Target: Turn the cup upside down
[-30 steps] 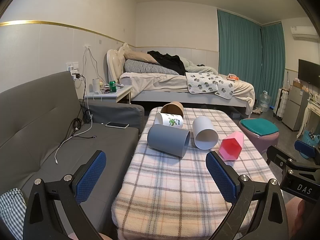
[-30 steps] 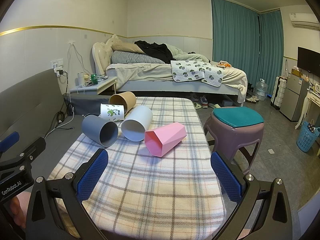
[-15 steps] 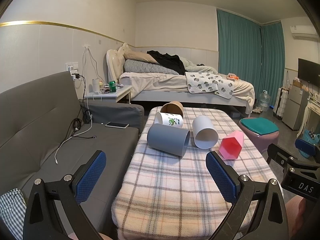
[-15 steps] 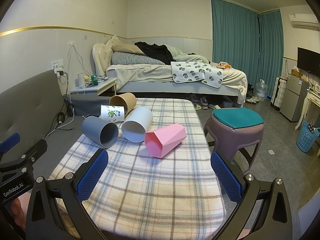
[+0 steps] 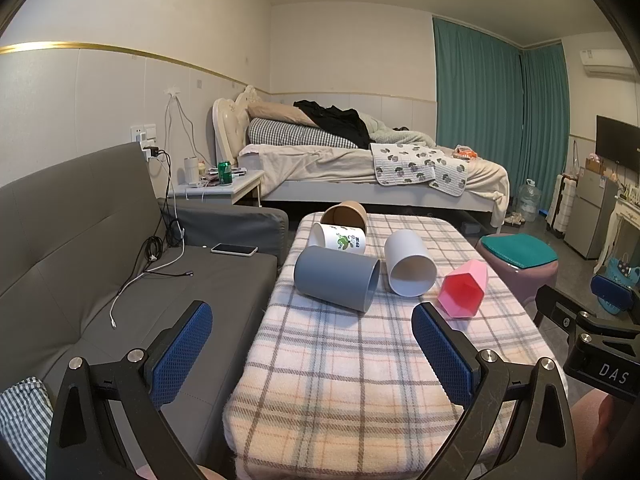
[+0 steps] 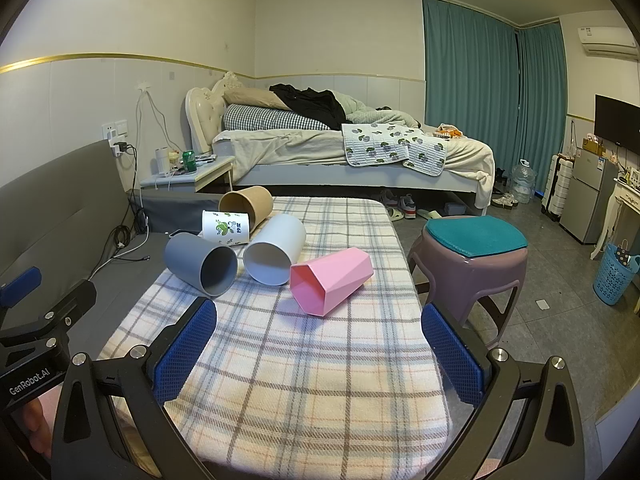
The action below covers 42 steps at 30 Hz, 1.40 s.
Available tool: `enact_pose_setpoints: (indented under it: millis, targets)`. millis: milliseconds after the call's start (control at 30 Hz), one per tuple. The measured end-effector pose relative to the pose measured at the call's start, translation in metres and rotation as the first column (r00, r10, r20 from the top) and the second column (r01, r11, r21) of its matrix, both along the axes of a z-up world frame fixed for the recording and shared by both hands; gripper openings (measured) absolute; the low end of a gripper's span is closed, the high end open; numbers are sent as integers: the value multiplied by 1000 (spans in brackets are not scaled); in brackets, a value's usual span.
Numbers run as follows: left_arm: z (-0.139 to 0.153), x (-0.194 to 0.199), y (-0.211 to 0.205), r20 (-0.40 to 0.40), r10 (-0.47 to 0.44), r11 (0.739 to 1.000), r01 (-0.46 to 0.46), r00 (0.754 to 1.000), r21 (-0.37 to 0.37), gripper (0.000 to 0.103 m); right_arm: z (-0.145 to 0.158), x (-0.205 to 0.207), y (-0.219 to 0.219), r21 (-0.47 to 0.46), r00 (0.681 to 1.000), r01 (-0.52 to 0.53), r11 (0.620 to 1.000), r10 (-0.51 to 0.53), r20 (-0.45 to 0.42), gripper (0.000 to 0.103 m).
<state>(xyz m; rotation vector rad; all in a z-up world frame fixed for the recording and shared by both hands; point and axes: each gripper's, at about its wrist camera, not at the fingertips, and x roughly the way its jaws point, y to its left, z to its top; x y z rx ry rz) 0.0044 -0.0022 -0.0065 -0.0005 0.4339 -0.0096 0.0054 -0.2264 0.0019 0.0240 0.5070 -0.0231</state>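
Cups lie sideways: faceted pink cup, smooth cylindrical grey cup

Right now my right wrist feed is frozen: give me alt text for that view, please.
Five cups lie on their sides on a plaid-covered table: pink cup nearest, then white cup, grey cup, printed cup and brown cup. The right gripper is open and empty, short of them.

brown cup: lower part hidden behind the printed cup, centre of the left view
printed cup lettering: too small to read
right claw: cut off by the right edge of the left view
nightstand items: mostly too small to identify
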Motion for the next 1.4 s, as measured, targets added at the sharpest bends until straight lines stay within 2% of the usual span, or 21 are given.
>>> enact_pose_setpoints:
  millis: [900,1167,1300,1400]
  targets:
    - [-1,0,-1,-6,0,1000,0,1000,3,103,-3,-1,0,0,1000,0,1000,0,2,103]
    - [-4,4,-7,-49,-6,1000,6,999,11,103,6,0,-1,-22,1000,12,1000,-12,3,103]
    - [3,10,-8,-71,-11,1000,13,997,26,103,8,0,-2,-44,1000,19,999,-19,5,103]
    - [9,27,-10,-119,-21,999,24,993,25,103,13,12,-9,-44,1000,30,999,-30,0,103]
